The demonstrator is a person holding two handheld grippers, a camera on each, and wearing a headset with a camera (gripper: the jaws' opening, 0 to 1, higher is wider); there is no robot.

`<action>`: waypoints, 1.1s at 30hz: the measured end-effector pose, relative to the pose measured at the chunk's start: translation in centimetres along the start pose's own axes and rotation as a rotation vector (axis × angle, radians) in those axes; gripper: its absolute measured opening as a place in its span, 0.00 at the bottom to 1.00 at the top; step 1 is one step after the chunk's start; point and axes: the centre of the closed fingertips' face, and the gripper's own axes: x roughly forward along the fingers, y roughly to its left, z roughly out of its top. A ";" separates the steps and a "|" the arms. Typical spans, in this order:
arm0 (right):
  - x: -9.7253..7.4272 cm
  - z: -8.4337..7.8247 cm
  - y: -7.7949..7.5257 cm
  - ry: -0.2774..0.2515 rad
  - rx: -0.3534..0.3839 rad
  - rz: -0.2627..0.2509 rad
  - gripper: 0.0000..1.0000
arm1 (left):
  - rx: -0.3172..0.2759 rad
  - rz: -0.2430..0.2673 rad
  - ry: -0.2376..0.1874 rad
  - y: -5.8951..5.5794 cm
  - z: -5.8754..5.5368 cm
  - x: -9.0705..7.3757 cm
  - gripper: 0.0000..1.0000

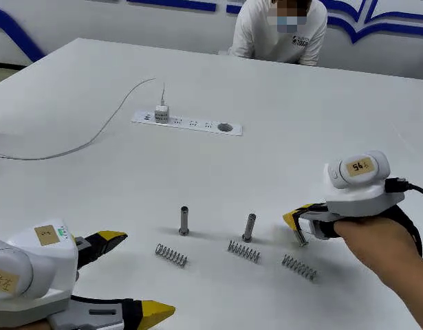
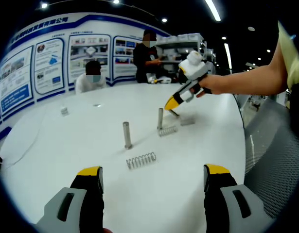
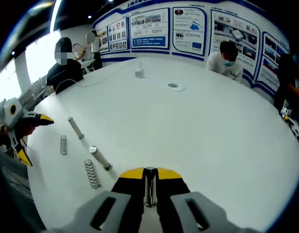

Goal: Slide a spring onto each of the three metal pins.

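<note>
Two metal pins stand upright on the white table (image 1: 280, 137), one to the left (image 1: 184, 220) and one in the middle (image 1: 249, 227). Three springs lie flat just in front of them: left (image 1: 171, 255), middle (image 1: 243, 251), right (image 1: 298, 267). My right gripper (image 1: 294, 221) is shut on a third pin (image 1: 302, 238), held low over the table above the right spring; that pin (image 3: 149, 188) sits between its jaws (image 3: 148, 171). My left gripper (image 1: 139, 273) is open with nothing in it at the near left, and the left spring (image 2: 141, 160) and left pin (image 2: 126, 135) lie ahead of it (image 2: 153, 174).
A white power strip (image 1: 187, 122) with a plugged-in adapter (image 1: 161, 112) and a cable (image 1: 80, 146) lies further back. A person (image 1: 280, 31) sits at the far edge. Bare table surrounds the pins.
</note>
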 end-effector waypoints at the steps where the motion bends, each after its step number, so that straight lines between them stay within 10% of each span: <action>1: -0.2 0.1 0.0 -0.004 -0.002 -0.001 0.09 | 0.000 -0.001 -0.001 0.0 0.0 0.0 0.86; 33: -3.5 -1.3 0.4 -0.050 -0.005 -0.023 0.09 | 0.045 -0.005 -0.020 -0.5 1.6 -0.4 0.86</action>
